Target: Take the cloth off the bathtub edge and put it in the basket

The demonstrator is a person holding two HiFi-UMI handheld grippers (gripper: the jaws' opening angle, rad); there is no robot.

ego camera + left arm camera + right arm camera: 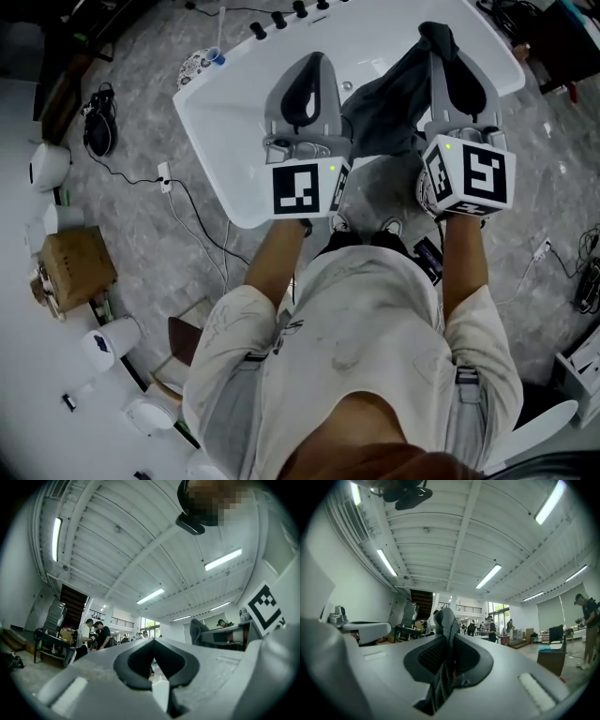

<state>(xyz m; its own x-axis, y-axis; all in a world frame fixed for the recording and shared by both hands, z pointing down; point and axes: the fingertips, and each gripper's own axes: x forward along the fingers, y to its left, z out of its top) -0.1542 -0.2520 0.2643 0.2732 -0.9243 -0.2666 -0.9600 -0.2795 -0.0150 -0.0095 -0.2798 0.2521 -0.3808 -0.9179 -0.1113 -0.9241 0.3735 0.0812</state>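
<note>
Currently your right gripper (441, 42) pinches the dark cloth (389, 98) at its top, so it drapes free over the bathtub (225, 150), likely for carrying. Left gripper (312, 64) closed, empty. No basket visible.

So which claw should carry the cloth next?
Right. The right claw is shut on the grey cloth, above the bathtub. The left claw is shut with nothing in it.
</note>
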